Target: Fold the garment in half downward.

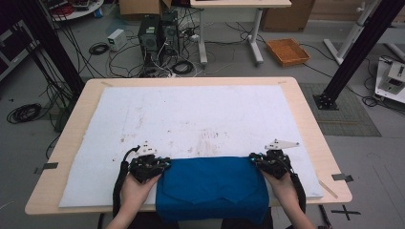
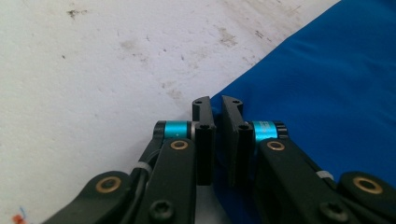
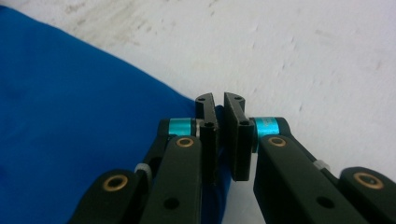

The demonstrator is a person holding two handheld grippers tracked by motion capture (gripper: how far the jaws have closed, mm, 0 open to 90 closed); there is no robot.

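Counter (image 1: 305, 109): pale wood top, nearly all covered by a white mat (image 1: 200, 119), stained and scuffed towards its middle.

Blue cloth (image 1: 212, 183): folded, lying at the near edge of the mat, centred between the two hands; its near part hangs over the counter's near edge. A fold line crosses it low down. Far edge straight and level.

Left gripper (image 1: 164, 163): at the cloth's far left corner, held by the person's left hand (image 1: 136, 188). In the left gripper view its jaws are drawn nearly together with the corner of the blue cloth (image 2: 327, 93) pinched between them; a slim gap remains, filled by fabric.

Right gripper (image 1: 255, 160): at the cloth's far right corner, held by the right hand (image 1: 284, 186). In the right gripper view the jaws stand close together at the cloth's edge (image 3: 70, 116), blue fabric caught between them.

Both grippers low on the mat, well apart, one at each far corner
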